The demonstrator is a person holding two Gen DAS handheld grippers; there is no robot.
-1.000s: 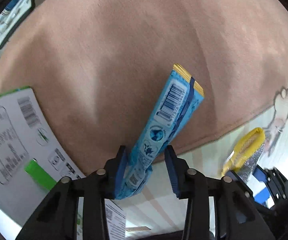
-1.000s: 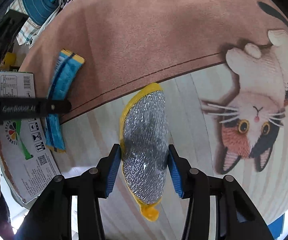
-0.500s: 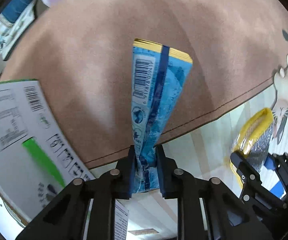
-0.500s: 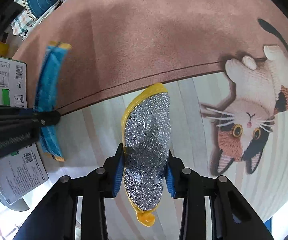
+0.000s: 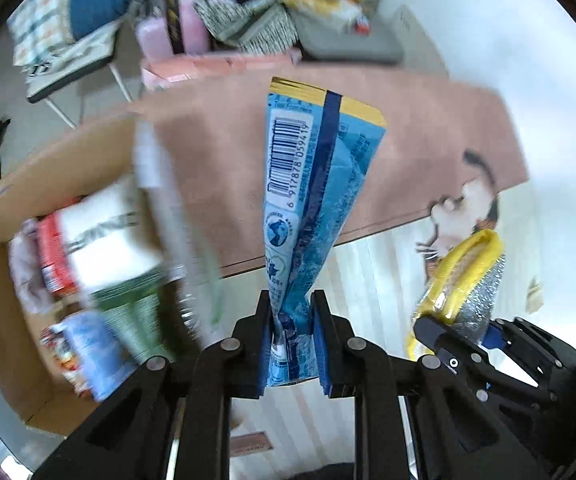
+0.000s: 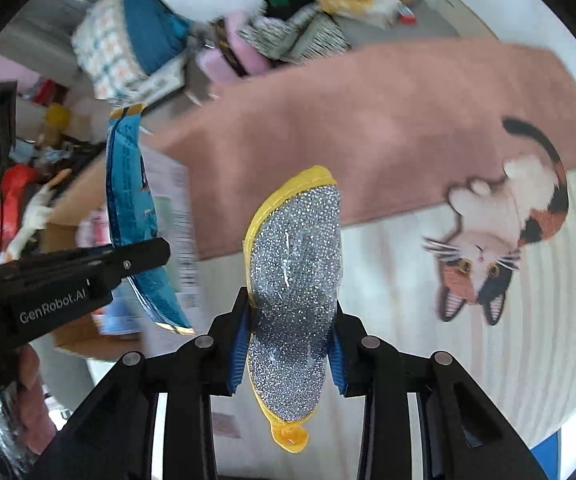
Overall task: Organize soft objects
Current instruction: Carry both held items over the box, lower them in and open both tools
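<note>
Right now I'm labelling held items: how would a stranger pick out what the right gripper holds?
Find the pink rug with the calico cat picture. In front of it the right gripper pinches an oval, silver glittery scrubbing pad with yellow edging. The neighbouring flat blue printed plastic packet has no sparkle.

Black gripper (image 6: pixel 290 344), blue pads (image 6: pixel 239 344), silver screws.
</note>
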